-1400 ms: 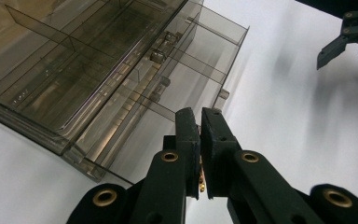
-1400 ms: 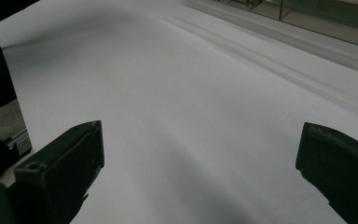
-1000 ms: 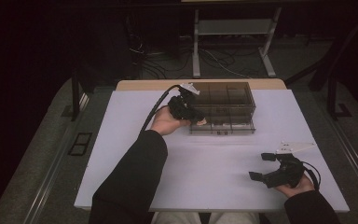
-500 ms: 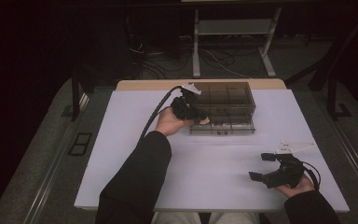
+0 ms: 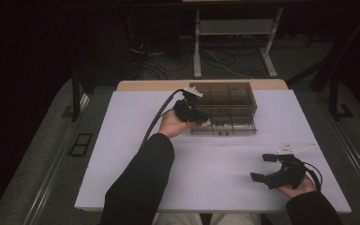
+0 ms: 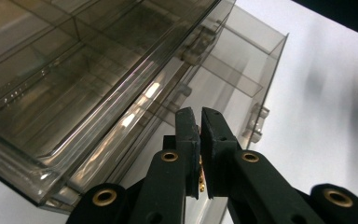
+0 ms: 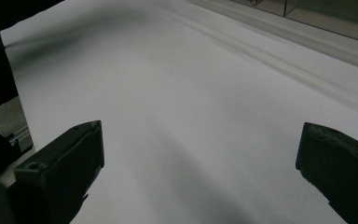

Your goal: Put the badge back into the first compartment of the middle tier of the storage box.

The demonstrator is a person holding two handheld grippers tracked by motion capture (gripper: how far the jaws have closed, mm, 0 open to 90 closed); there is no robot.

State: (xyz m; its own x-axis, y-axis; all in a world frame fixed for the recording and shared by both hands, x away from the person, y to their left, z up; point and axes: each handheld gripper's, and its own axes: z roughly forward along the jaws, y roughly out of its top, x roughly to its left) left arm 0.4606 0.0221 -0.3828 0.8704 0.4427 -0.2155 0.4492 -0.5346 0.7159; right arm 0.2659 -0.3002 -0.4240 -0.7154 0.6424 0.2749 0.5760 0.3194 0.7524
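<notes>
The left gripper [image 5: 198,116], jaws pressed together on nothing visible, sits at the left front corner of the clear compartment box [image 5: 229,105], whose lid looks down. The right gripper [image 5: 265,168], jaws wide apart, rests on the surface well right of the box, idle. Opening seems still ahead.

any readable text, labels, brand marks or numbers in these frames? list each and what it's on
None can be read.
Clear plastic organizer box: no label or print shows on its lid or walls.
Left gripper and right gripper: black jaws, no markings visible.
White table: bare, no print.
Dark plate on the floor at the left: too small and dark to tell whether it carries text.
</notes>
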